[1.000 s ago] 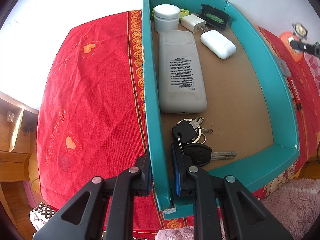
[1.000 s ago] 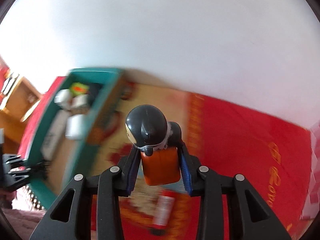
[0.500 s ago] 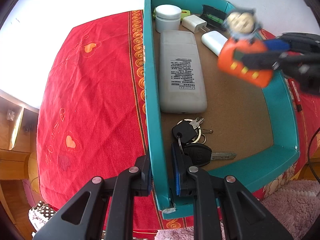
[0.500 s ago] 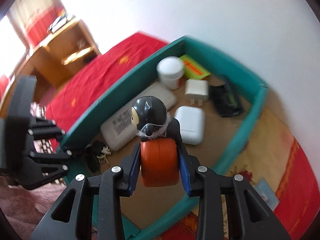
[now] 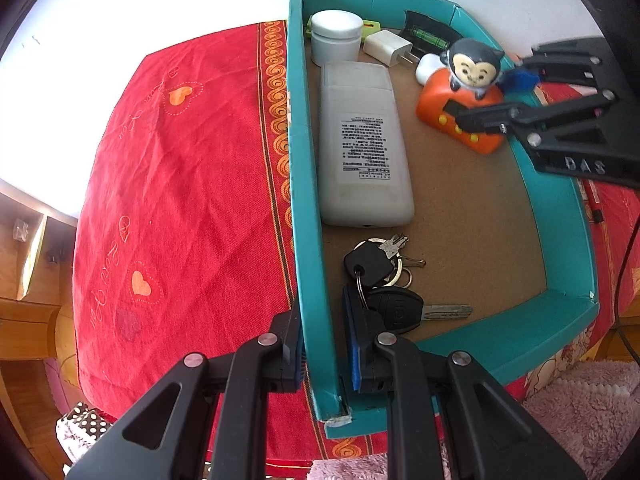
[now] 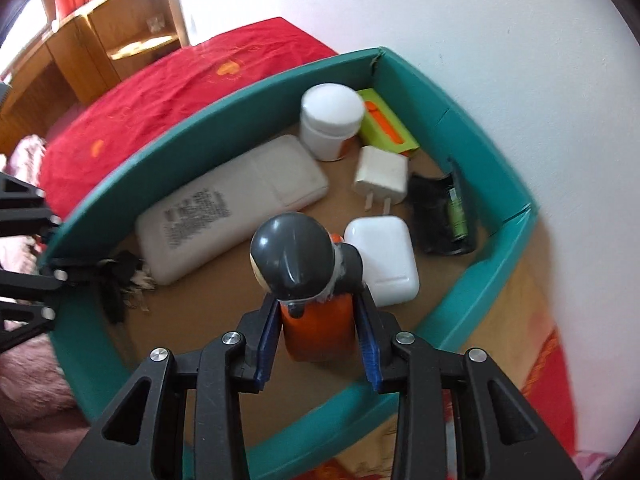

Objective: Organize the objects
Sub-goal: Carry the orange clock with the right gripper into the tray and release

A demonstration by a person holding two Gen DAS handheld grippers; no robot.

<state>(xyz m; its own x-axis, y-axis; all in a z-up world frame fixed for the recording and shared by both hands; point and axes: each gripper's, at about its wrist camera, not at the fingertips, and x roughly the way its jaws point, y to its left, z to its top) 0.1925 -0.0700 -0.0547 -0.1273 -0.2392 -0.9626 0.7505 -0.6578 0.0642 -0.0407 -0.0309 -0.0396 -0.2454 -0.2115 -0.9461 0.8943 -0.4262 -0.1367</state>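
The right gripper (image 6: pixel 318 330) clamps the orange plastic toy clock with a grey cartoon head (image 6: pixel 308 280), probably to set it down inside the teal cardboard tray (image 6: pixel 208 112), just before the white earbud case (image 6: pixel 382 264). The left gripper (image 5: pixel 322 348) pinches the tray's near wall, likely to steady it.

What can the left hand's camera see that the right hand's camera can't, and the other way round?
Only the left wrist view shows the toy's face and the front of its orange base with the yellow buttons.

Only the right wrist view shows the white earbud case whole and the lime green box clearly.

Both show the teal box, grey remote, white jar, charger plug, keys, and the right gripper clamped on the toy.
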